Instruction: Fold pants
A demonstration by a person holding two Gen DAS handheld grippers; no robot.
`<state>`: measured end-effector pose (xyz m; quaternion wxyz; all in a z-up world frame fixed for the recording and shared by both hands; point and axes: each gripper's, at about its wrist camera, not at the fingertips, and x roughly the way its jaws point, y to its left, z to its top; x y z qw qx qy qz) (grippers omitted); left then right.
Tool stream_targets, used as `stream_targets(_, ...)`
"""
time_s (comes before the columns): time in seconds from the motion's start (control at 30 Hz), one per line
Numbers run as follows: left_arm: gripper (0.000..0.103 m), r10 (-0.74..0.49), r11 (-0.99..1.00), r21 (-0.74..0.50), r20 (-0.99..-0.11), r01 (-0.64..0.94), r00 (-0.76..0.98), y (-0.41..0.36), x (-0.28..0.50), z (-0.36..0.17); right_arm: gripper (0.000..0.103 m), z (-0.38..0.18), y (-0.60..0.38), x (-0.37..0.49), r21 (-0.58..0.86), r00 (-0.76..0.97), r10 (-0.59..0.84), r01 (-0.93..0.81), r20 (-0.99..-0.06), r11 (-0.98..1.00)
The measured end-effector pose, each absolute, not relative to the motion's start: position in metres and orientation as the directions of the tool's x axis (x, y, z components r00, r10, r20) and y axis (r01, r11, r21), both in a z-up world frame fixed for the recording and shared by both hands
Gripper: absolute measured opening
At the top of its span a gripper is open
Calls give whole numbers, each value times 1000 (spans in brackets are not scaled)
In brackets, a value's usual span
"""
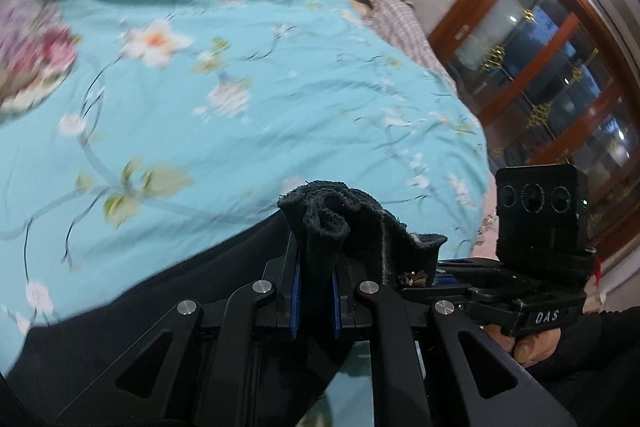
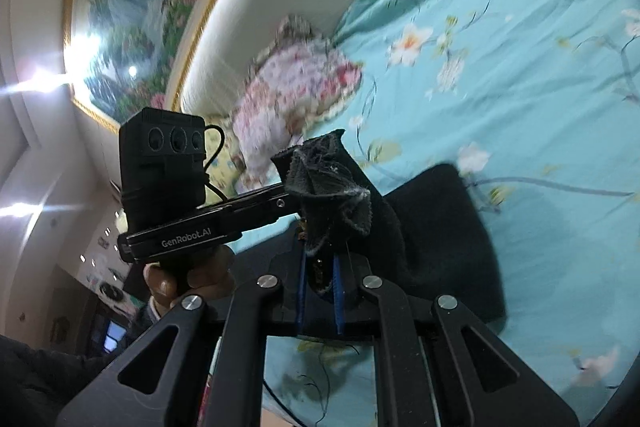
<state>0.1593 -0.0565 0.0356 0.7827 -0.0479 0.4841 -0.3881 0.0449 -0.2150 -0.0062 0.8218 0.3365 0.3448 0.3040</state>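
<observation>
Both claws are clamped on bunched edges of the black pants [image 1: 316, 227]: the left claw [image 1: 316, 301] at lower centre of its view, the right claw [image 2: 320, 287] likewise, with the rest draping over the floral bedsheet [image 2: 520, 67] at lower right. The risk, as I judge it: thick fabric could slip from the narrow blue pads, or uneven pulling could twist the fold and drag wrinkles into the sheet.
</observation>
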Motion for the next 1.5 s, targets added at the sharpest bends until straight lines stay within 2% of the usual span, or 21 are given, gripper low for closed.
stream_targets(0.37, 11, -632, 743, -479, -731, 468, 256, -16, 153, 1, 15, -32, -167, 65, 718, 505, 733, -278, -456, 638)
stream_targets(0.63, 17, -622, 767, -504, -737, 397, 264, 2, 149, -11, 16, -40, -158, 64, 691, 477, 719, -276, -505, 668)
stream_targets(0.73, 17, -609, 783, -508, -743, 358, 278, 11, 144, -14, 24, -41, -151, 64, 679, 459, 718, -285, -523, 677)
stream_targets(0.8, 17, -600, 794, -511, -745, 330, 290, 17, 139, -16, 37, -41, -145, 62, 675, 444, 726, -302, -526, 673)
stream_targets(0.87, 17, -593, 802, -515, -746, 304, 301, 24, 134, -18, 45, -38, -138, 58, 657, 439, 725, -327, -531, 679)
stream_targets(0.93, 17, -588, 807, -522, -748, 276, 307, 31, 130, -21, 48, -37, -131, 56, 643, 434, 724, -345, -536, 684)
stream_targets(1.2, 17, -563, 820, -554, -738, 141, 373, 67, 106, -21, 49, -39, -118, 51, 649, 392, 743, -366, -543, 667)
stream_targets(1.27, 19, -543, 827, -553, -740, 101, 396, 76, 99, -19, 49, -36, -114, 49, 649, 382, 750, -377, -540, 660)
stream_targets(1.33, 32, -529, 828, -558, -739, 60, 418, 87, 92, -17, 49, -33, -110, 48, 654, 365, 761, -391, -536, 648)
stream_targets(1.4, 38, -508, 828, -561, -736, 17, 448, 97, 83, -14, 49, -28, -106, 48, 650, 352, 771, -414, -532, 637)
stream_targets(1.5, 41, -481, 812, -581, -723, -59, 495, 117, 68, -9, 49, -16, -101, 47, 640, 347, 781, -448, -519, 625)
